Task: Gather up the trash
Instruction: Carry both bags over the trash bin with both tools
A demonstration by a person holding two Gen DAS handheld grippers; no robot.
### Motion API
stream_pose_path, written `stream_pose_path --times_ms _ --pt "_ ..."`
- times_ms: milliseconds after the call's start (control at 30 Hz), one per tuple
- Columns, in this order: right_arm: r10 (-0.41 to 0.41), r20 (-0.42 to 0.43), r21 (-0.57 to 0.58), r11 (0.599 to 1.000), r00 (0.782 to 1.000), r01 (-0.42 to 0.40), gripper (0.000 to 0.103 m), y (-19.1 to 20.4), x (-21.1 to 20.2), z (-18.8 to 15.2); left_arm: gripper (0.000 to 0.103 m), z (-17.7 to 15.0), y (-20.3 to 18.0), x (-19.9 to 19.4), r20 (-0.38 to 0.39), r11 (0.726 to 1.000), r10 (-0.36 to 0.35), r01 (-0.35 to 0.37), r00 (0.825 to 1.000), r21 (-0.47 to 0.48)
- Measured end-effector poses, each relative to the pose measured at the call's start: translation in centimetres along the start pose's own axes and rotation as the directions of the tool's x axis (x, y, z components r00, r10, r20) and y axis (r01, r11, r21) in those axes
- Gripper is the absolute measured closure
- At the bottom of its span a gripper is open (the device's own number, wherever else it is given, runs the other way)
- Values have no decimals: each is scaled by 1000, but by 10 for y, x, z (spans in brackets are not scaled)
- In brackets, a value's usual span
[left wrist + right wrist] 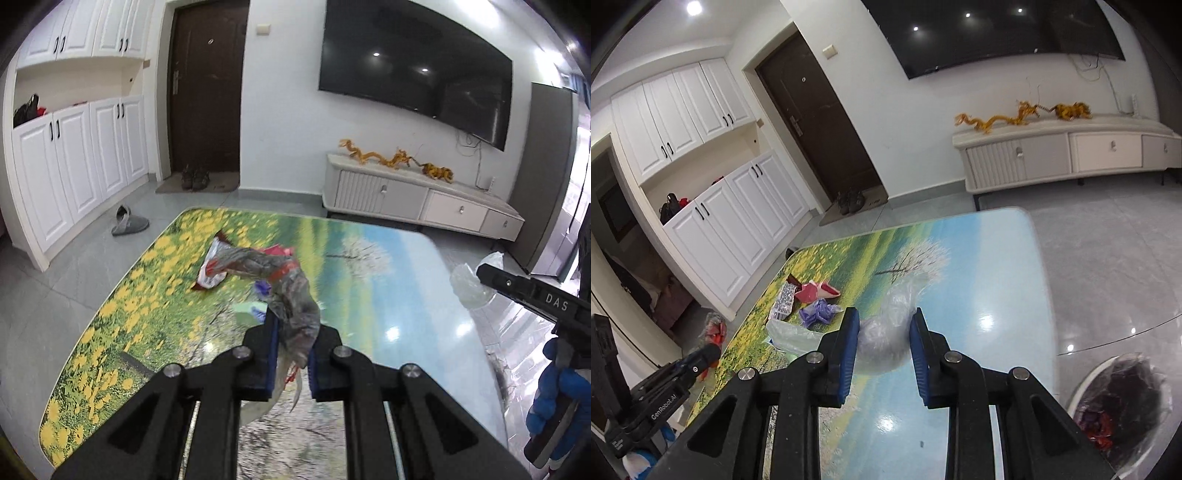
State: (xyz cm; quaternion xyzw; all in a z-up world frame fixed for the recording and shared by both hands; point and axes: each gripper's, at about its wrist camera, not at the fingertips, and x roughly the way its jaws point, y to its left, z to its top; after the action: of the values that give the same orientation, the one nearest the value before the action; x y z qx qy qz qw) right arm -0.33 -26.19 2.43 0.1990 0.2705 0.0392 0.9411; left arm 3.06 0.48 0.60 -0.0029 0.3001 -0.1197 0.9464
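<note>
My left gripper is shut on a crumpled grey and red wrapper held above the flower-print table. My right gripper is shut on a clear crumpled plastic bag above the table; it also shows in the left wrist view. On the table lie a red and white wrapper, a purple scrap, a printed packet and a clear bag. A bin lined with clear plastic holds trash at the lower right.
A white TV cabinet with gold dragon figures stands under a wall TV. White cupboards, a dark door, shoes on a mat and a grey slipper lie to the left.
</note>
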Motion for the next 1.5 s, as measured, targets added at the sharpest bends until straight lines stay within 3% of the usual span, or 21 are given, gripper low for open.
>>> stream_pose_path --times_ms 400,733,1033,1367,1500 --pt "-172 108 2 985 979 173 77 -43 -87 -8 91 6 -90 -42 81 984 -88 74 993 161" --pt "-301 163 70 953 939 293 77 -98 -135 -18 91 4 -161 -41 63 956 -151 130 987 264" --pt "-383 141 156 919 913 362 77 -156 -148 -36 91 -7 -237 -17 -31 912 -221 218 975 348" --pt "-431 16 218 882 902 418 77 -216 -134 -63 91 -29 -317 29 -205 853 -304 362 930 377" --pt "-441 -45 227 869 896 439 77 -234 -122 -76 91 -41 -344 50 -278 827 -324 413 904 382"
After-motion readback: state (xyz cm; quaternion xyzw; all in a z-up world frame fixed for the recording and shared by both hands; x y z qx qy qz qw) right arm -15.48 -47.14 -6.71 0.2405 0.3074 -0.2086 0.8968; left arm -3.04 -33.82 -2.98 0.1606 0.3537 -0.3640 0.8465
